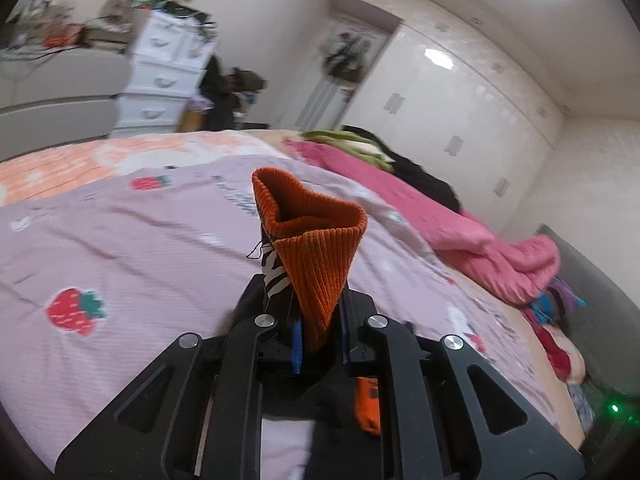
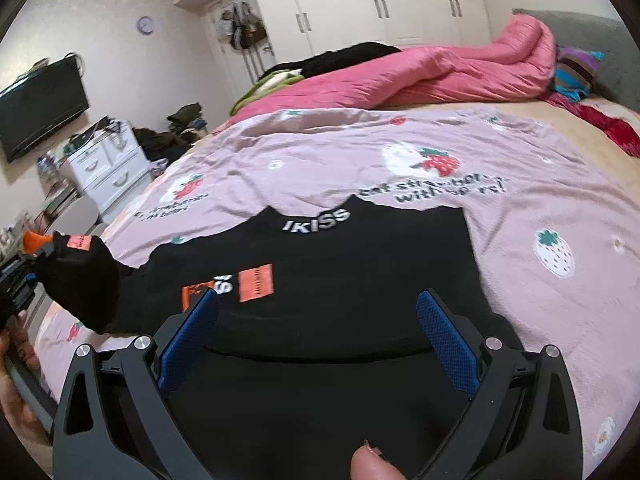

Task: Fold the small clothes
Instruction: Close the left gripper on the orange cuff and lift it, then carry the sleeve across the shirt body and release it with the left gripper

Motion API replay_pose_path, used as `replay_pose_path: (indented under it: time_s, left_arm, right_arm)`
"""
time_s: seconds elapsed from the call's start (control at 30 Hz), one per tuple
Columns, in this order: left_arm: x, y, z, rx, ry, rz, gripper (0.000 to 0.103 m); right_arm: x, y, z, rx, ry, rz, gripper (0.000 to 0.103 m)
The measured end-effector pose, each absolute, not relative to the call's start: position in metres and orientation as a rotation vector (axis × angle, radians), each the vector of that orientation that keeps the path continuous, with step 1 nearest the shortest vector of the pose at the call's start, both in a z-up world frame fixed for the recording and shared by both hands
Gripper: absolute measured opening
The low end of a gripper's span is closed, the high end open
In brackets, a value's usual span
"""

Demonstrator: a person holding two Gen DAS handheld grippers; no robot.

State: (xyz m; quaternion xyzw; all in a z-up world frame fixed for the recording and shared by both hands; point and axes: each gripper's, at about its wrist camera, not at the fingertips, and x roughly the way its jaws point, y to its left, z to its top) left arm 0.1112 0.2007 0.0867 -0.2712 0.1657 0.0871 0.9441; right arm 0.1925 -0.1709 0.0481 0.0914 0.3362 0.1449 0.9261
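Left gripper [image 1: 320, 340] pinches the orange cuff [image 1: 316, 248]; black sweatshirt [image 2: 340, 280] lies on the bedsheet [image 2: 540, 200]. Right gripper [image 2: 320, 336] jaws spread (empty). Risk: sleeve pull drags the body askew.

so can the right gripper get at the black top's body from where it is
Probably yes: the right gripper hangs with open jaws directly over the black top with orange patches lying on the pink strawberry bedspread, nothing between.

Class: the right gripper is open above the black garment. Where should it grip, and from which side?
Probably the hem nearest the right gripper, from above: the garment lies flat on the sheet, so only an edge offers the pads a bite.
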Motion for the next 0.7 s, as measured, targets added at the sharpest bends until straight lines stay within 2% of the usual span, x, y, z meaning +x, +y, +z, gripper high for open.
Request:
replay_pose_path:
  time_s: [0.23,0.7]
  left_arm:
    - [0.129,0.168,0.090,-0.555,0.357,0.051,0.006]
    - [0.160,0.100,0.071,-0.477,0.468,-0.136,0.006]
  right_arm:
    - [0.193,-0.189,0.045,0.148,0.675,0.218,0.099]
    - [0.201,-0.224,0.037,0.247,0.712,0.145,0.099]
